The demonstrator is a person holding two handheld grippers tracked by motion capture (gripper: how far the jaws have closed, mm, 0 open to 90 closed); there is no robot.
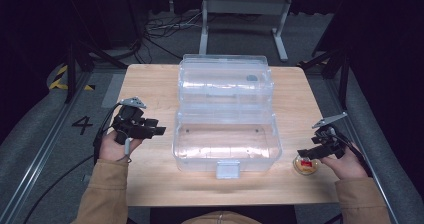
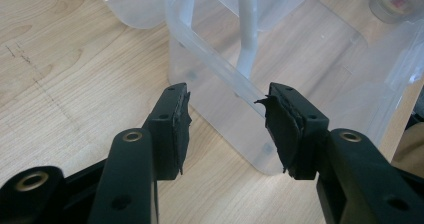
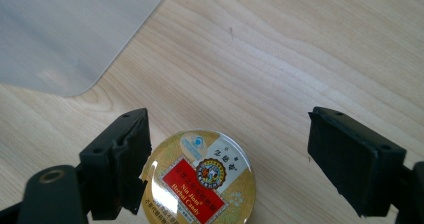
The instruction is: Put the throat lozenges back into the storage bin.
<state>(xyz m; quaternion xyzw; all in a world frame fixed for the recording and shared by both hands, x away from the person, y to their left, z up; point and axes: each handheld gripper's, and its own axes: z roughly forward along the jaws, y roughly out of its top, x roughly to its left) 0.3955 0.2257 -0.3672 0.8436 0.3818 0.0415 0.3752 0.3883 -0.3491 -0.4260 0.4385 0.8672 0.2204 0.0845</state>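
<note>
Candy tin (image 3: 200, 181) looks light, rigid and slick-lidded; grip across its rim. Right gripper (image 3: 227, 164) fingers wide open around it, left gripper (image 2: 227, 129) open, empty, near box (image 1: 225, 134).

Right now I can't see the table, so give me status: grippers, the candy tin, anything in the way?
Both grippers open: left gripper at the clear box, right gripper astride the candy tin. Tin on the table, not gripped. Nothing in the way.
</note>
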